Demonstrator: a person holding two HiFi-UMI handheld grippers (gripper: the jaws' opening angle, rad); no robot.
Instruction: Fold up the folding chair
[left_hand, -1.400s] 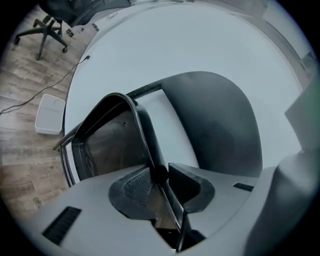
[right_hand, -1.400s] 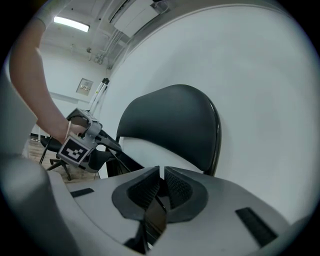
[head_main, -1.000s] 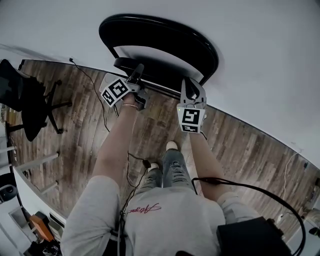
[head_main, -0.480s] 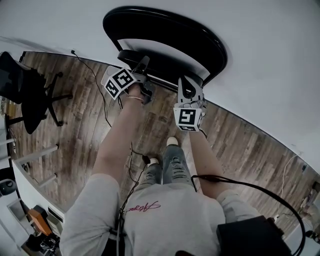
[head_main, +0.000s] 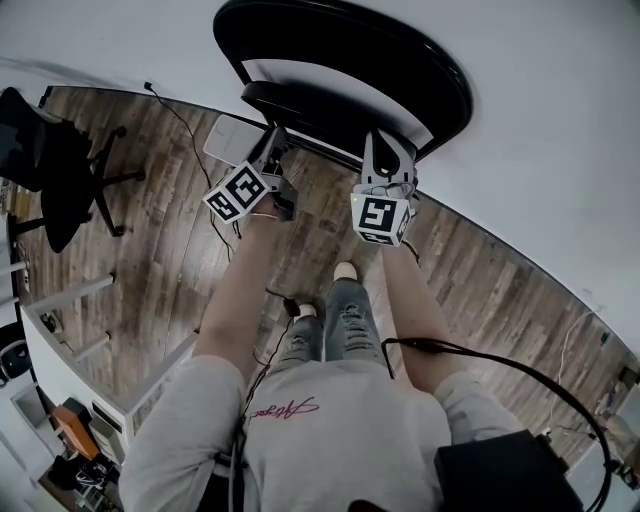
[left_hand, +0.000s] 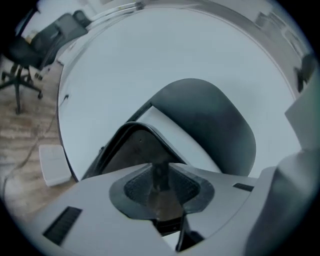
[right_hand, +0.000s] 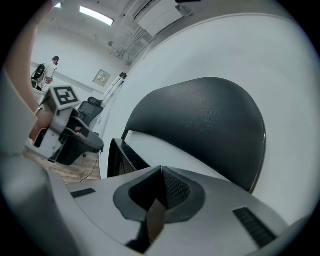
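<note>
Head view showed the folding chair (head_main: 340, 55) against the white wall, its seat (head_main: 300, 103) just ahead of both grippers. The left gripper (head_main: 274, 140) had drawn back from the seat edge, jaws opening on nothing. The right gripper (head_main: 389, 152) had clenched its jaws shut, empty, so the fold looked unfinished.

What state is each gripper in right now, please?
Left gripper: jaws opening, slightly apart, nothing gripped between them.
Right gripper: shut, holding nothing.
</note>
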